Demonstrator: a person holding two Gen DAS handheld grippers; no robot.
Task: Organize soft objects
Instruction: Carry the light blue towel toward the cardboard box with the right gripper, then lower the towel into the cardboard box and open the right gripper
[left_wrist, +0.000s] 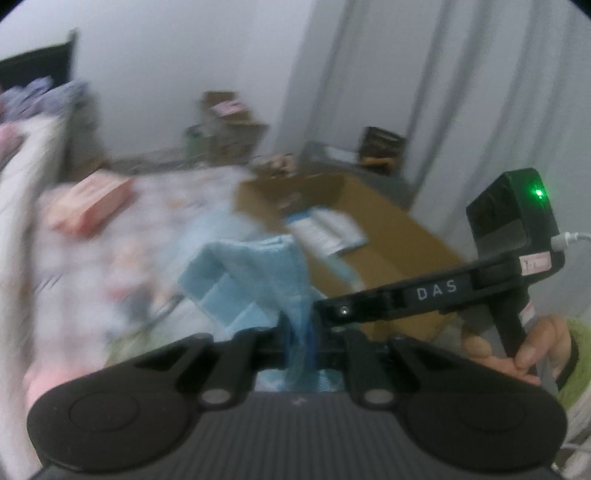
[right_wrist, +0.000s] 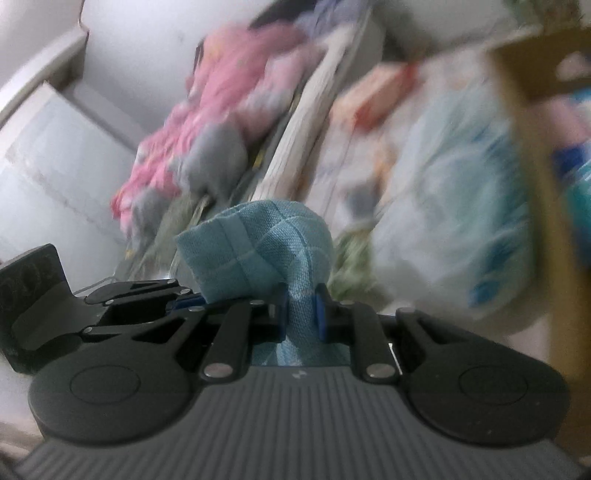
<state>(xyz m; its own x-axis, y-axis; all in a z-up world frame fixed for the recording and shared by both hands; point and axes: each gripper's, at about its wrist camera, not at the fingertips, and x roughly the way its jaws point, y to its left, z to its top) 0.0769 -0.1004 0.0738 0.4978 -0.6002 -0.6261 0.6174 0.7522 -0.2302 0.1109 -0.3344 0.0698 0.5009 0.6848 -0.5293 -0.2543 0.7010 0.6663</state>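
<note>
Item: light-blue checked woven cloth (left_wrist: 255, 273), raised off the floral-print bed (left_wrist: 122, 236). My left tool (left_wrist: 300, 332) and right tool (right_wrist: 301, 310) both sit clamped on bunched corners. Step in hand, I judge — spreading for a fold. Next: draw the corners apart, even tension, toward the brown cardboard box (left_wrist: 399, 236).

free: patterned bed surface (left_wrist: 122, 236) ahead-left | blocked: cardboard box (left_wrist: 388, 236) right, pink clothes pile (right_wrist: 221, 96) left
</note>
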